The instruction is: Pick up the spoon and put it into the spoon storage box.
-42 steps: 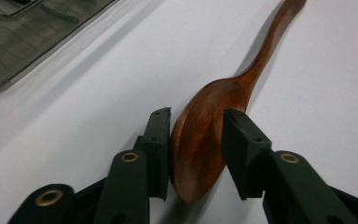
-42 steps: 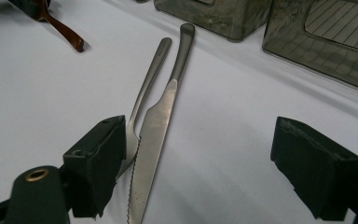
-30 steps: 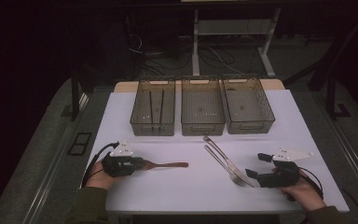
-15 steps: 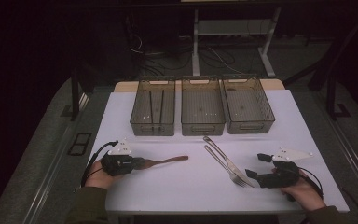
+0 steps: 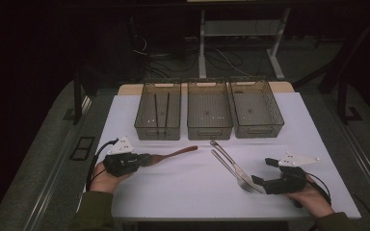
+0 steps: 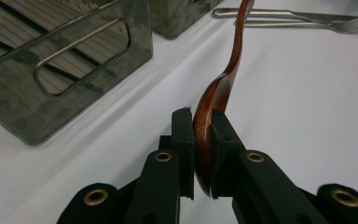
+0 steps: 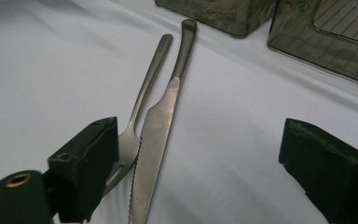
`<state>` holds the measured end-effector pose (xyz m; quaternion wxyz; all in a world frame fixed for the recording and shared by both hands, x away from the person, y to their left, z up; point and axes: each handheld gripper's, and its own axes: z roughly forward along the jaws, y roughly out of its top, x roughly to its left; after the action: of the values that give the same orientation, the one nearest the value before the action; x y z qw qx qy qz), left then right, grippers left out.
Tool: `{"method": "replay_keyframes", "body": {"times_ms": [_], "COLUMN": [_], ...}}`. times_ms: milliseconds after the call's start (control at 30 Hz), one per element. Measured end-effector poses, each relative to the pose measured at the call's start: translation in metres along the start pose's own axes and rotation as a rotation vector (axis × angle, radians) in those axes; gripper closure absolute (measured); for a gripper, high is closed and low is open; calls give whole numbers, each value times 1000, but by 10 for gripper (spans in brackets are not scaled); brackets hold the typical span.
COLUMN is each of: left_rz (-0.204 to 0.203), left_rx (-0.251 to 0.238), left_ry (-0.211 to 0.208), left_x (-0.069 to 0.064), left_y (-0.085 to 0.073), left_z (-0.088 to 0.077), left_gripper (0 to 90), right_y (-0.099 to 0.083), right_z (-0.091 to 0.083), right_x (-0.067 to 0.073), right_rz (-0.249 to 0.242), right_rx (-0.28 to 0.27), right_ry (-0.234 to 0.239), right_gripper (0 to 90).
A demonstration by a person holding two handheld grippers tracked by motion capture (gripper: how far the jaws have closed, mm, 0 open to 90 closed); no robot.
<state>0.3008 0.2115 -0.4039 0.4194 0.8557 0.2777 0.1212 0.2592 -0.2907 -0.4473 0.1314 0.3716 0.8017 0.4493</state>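
Three bins stand side by side along the table's (image 5: pixel 298 144) far edge: the left bin (image 5: pixel 158 111) with two sticks (image 5: pixel 166 107) in it, the middle bin (image 5: pixel 209 109) and the right bin (image 5: pixel 256 108). Before the left bin lies a spoon (image 5: pixel 176 154), its bowl end toward the left edge in the left gripper (image 5: pixel 144 159). Before the middle bin a knife (image 5: pixel 232 165) and fork (image 5: pixel 231 168) lie side by side, touching, slanting toward the near right corner, their near ends at the right gripper (image 5: pixel 262 174).

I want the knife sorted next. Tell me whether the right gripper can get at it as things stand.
Probably yes. The right gripper is open, and the knife lies flat between its jaws with nothing on top. The fork lies right beside it, so it may get pinched along.
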Motion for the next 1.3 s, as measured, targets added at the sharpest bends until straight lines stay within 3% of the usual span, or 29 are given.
{"method": "replay_keyframes", "body": {"times_ms": [200, 733, 1300], "left_rz": [6, 10, 46], "left_rx": [4, -32, -75], "left_ry": [11, 25, 53], "left_x": [-7, -24, -22], "left_y": [10, 34, 74], "left_z": [6, 27, 49], "left_gripper": [818, 818, 817], "right_y": [1, 0, 0], "right_z": [-1, 3, 2], "right_x": [1, 1, 0], "right_rz": [10, -4, -1], "right_rx": [-8, 7, 7], "right_ry": [-22, -18, -23], "right_gripper": [110, 110, 110]}}
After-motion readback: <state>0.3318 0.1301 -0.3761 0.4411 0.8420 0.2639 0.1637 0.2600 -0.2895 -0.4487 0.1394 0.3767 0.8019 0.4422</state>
